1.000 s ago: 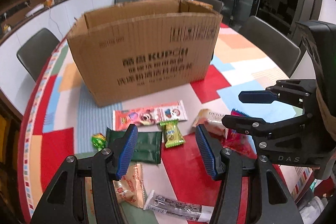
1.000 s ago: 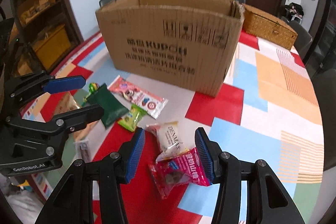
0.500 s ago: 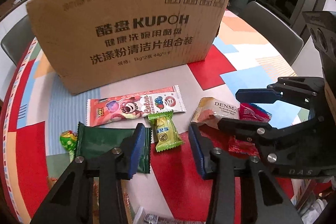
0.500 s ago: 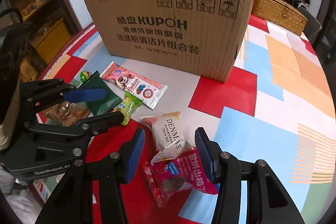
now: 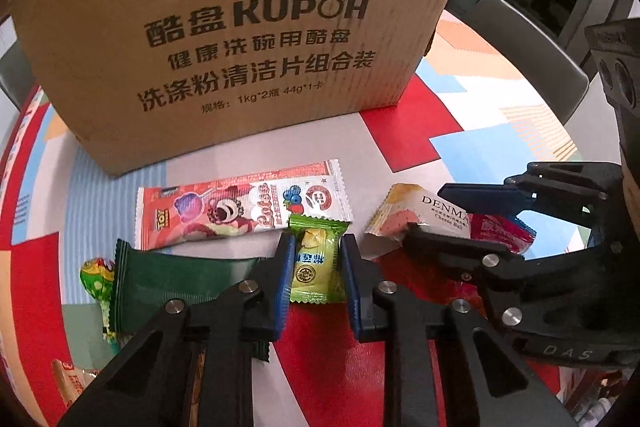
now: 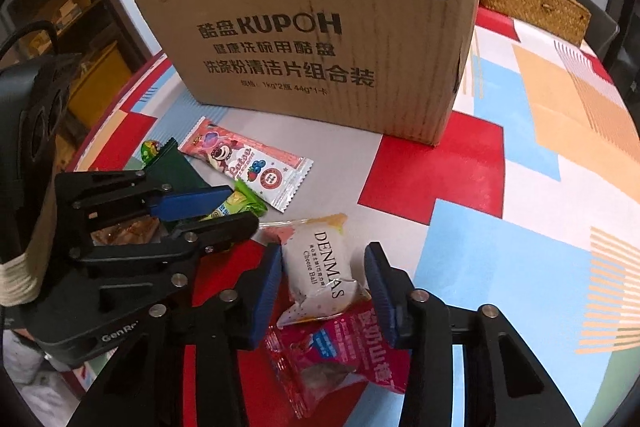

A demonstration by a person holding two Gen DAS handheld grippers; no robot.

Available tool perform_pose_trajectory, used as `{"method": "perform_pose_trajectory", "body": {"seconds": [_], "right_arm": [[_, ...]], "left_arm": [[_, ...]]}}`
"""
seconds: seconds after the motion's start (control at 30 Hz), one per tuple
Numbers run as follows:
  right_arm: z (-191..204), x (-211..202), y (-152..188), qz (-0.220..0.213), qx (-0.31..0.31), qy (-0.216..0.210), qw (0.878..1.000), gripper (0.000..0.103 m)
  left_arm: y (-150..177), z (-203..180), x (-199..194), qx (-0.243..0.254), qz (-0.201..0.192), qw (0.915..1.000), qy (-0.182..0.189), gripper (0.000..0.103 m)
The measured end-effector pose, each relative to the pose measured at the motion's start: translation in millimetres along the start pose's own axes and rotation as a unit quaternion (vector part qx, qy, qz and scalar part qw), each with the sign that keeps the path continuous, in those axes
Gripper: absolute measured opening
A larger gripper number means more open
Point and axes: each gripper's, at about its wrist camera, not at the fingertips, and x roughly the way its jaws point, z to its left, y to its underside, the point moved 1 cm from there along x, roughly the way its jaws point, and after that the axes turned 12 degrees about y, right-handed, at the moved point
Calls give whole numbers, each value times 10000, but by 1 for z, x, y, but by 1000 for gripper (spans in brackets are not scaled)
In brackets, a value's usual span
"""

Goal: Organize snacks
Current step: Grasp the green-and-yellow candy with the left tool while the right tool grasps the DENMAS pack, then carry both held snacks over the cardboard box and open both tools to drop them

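Note:
Several snacks lie on the table in front of a cardboard box [image 5: 248, 39], also in the right wrist view [image 6: 320, 39]. My left gripper [image 5: 316, 267] is low on the table, its jaws close around a small green-yellow candy pack [image 5: 316, 259], pads near its sides, open. My right gripper [image 6: 324, 279] is open, jaws either side of a white DENMAS cheese ball pack [image 6: 324, 275], not touching it. A red-pink packet [image 6: 340, 359] lies under it. A long pink lollipop packet [image 5: 240, 211] and a dark green packet [image 5: 176, 279] lie to the left.
A green lollipop [image 5: 96, 275] and an orange-brown packet [image 5: 72, 383] lie at the left. The table has a patchwork cloth [image 6: 520, 187]. A wicker basket [image 6: 532, 3] stands behind the box. A grey chair [image 5: 532, 47] is at the right.
Both grippers have moved down and forward to the table. The left jaws have narrowed around the green-yellow candy pack. The right jaws now straddle the DENMAS pack.

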Motion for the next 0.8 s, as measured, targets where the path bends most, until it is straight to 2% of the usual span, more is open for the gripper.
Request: {"method": "perform_pose_trajectory", "body": {"seconds": [0.17,0.37,0.8], "right_arm": [[-2,6,1,64,75,-56,9999,36],[-2,4,1,2,140,-8,9999,34],[1,-27,-4,-365,284,78,9989,34]], "left_arm": [[-1,-1,1,49,-8,10000,-75,21],[0,-1,0,-22,-69,10000,-20,20],[2,-9,-57,57,-678,9976,-132,20]]}}
